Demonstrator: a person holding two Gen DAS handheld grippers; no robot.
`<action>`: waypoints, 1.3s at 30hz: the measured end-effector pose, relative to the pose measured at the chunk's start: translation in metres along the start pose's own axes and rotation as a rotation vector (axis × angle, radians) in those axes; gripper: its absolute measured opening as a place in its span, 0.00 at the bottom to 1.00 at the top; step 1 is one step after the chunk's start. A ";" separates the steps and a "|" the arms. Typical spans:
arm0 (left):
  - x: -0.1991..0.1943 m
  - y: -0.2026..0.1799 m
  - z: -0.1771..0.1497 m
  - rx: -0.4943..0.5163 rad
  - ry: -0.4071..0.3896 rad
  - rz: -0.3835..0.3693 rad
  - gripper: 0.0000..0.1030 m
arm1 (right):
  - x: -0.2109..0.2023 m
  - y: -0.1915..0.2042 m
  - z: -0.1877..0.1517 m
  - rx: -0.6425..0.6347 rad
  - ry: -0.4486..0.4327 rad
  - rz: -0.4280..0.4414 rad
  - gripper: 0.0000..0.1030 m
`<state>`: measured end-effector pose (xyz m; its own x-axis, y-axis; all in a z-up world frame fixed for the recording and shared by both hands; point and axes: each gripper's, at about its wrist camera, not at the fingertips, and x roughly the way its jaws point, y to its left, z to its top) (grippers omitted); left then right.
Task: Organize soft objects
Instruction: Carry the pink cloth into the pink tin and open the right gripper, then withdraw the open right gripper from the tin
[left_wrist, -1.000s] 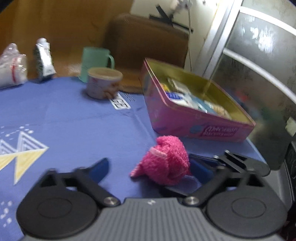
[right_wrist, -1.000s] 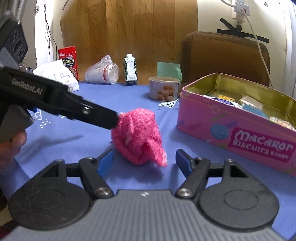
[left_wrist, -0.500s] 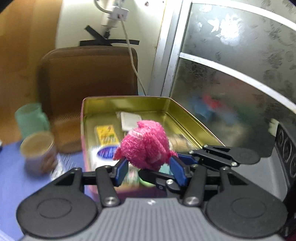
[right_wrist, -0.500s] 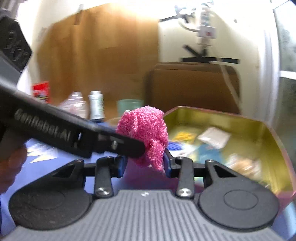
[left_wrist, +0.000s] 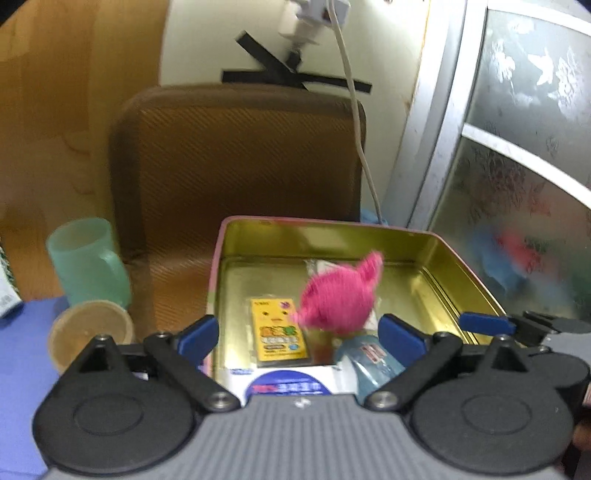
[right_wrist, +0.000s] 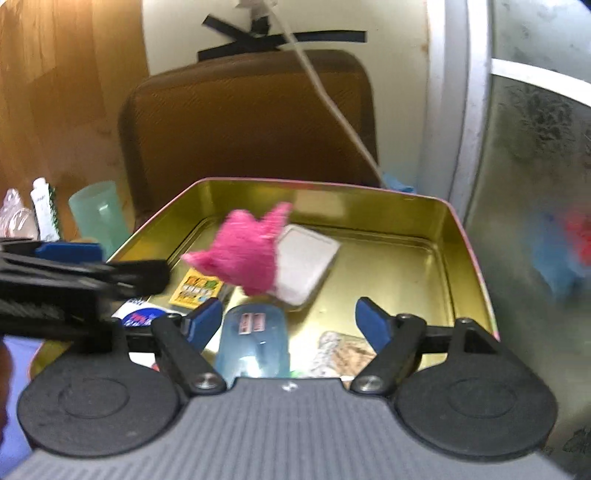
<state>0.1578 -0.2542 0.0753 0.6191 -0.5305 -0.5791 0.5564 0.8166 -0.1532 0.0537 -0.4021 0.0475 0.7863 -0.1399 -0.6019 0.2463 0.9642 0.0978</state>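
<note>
Tin (left_wrist: 458, 258) lies open ahead of and beneath both sets of jaws. Pink cloth (left_wrist: 341, 295) is blurred, ahead of the spread jaws of left gripper (left_wrist: 297, 336) and right gripper (right_wrist: 290, 319), gripped by neither, apparently dropping over the tin's floor. Judgement: hold both clear and spread so nothing snags.

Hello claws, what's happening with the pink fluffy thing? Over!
Both claws open. Pink fluff loose over tin, blurred. Packets inside, nothing blocking.

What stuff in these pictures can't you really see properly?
- Fuzzy pink cloth bundle: motion-blurred in both views, so whether it has landed in the gold-lined pink tin is unclear.
- Clear blue packet: lower end hidden behind the right tool.
- Round blue-labelled pack: cut off by the left tool.
</note>
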 end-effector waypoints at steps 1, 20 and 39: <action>-0.006 0.003 -0.002 0.001 -0.012 0.003 0.94 | -0.004 -0.003 -0.002 0.019 -0.006 0.006 0.79; -0.104 0.006 -0.071 0.053 0.006 0.075 0.99 | -0.094 0.024 -0.074 0.056 -0.263 0.121 0.77; -0.139 0.032 -0.139 0.012 0.110 0.177 1.00 | -0.119 0.070 -0.133 0.137 -0.135 0.088 0.98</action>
<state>0.0124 -0.1227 0.0399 0.6443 -0.3502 -0.6798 0.4509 0.8920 -0.0322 -0.0984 -0.2882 0.0206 0.8748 -0.0940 -0.4752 0.2405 0.9358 0.2576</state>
